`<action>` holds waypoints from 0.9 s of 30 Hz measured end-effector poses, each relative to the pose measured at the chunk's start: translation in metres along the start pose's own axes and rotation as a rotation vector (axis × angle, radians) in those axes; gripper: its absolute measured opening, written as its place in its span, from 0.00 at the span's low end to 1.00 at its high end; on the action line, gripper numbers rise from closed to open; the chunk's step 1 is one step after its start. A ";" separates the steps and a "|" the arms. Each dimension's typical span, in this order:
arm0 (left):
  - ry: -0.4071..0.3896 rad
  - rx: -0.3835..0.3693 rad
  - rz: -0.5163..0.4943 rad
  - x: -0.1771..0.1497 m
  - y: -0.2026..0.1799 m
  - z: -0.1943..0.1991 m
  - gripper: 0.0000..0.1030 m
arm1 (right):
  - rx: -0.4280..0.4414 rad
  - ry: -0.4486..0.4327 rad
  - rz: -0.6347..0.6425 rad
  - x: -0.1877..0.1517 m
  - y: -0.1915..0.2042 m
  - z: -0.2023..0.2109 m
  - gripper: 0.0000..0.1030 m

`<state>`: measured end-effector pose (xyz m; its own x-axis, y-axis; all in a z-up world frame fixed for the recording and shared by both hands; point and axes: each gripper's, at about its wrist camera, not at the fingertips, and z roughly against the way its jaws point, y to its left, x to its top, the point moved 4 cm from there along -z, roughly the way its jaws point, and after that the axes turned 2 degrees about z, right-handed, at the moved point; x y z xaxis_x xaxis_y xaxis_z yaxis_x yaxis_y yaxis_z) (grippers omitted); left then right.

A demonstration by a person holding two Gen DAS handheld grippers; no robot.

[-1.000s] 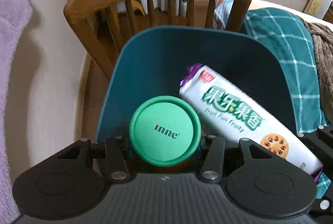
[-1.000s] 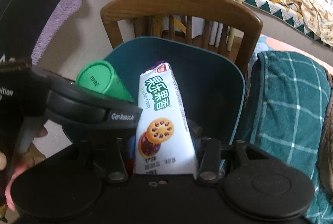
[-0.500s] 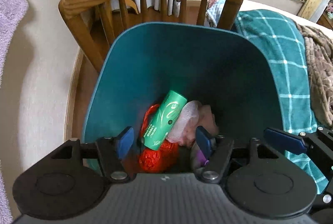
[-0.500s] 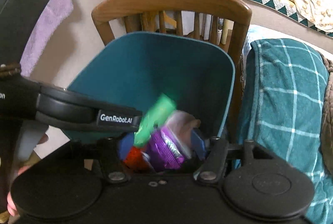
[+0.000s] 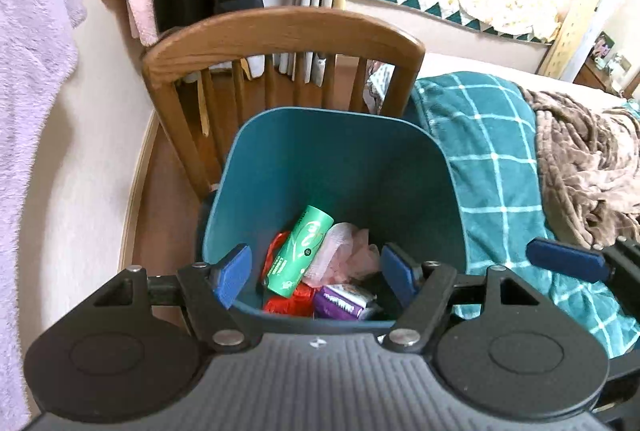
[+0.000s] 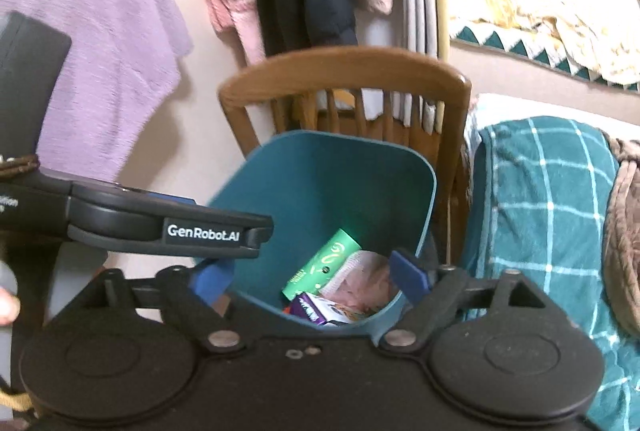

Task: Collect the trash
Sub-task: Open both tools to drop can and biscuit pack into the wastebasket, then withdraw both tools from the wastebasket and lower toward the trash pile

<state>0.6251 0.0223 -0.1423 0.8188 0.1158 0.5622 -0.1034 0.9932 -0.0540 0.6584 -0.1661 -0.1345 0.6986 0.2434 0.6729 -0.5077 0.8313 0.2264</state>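
Two grippers hang over one teal bin (image 5: pixel 340 167), and both are spread wide with nothing between their blue pads. The left gripper (image 5: pixel 316 277) straddles the bin's near rim; the right gripper (image 6: pixel 310 277) hovers just beside it, also above the near rim, with the left tool's black body crossing its view.

All the trash lies at the bottom of the bin, toward the near wall. I count one green tube (image 5: pixel 304 251) lying tilted on top, one pale pink crumpled wad (image 5: pixel 344 251) touching its right side, one red crinkled wrapper (image 5: pixel 288 301) underneath, and one purple snack packet (image 5: pixel 342 305) against the near wall. More may sit hidden below the rim.

By the look of them, all four are light. The tube seems stiff and smooth, so it would roll or slip unless pinched across its middle. The wad and red wrapper look soft and would crush to nothing; any bunched fold would do. The packet is likely glossy film, best taken by an end seal.

One wooden chair (image 5: pixel 280 35) stands directly behind the bin, and one teal checked blanket (image 5: pixel 492 159) lies just to its right.
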 end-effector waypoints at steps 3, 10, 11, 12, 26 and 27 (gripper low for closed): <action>-0.032 -0.006 -0.023 -0.009 0.001 0.025 0.69 | 0.010 -0.028 0.023 -0.004 0.007 0.023 0.89; -0.083 -0.060 -0.045 -0.046 0.006 0.068 0.78 | 0.019 -0.066 0.050 -0.035 0.020 0.063 0.95; -0.087 -0.061 -0.048 -0.053 0.006 0.073 0.78 | 0.024 -0.068 0.048 -0.040 0.022 0.067 0.96; -0.092 -0.063 -0.052 -0.060 0.007 0.077 0.78 | 0.027 -0.072 0.047 -0.047 0.023 0.071 0.97; -0.008 -0.152 -0.029 -0.192 0.018 0.057 1.00 | 0.016 -0.026 0.035 -0.179 0.023 0.082 1.00; -0.001 -0.157 -0.024 -0.202 0.020 0.050 1.00 | 0.008 -0.002 0.029 -0.193 0.022 0.075 1.00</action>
<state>0.4296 0.0184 -0.2160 0.8194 0.0925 0.5657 0.0054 0.9856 -0.1689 0.4750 -0.2323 -0.2063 0.6824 0.2661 0.6808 -0.5319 0.8197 0.2127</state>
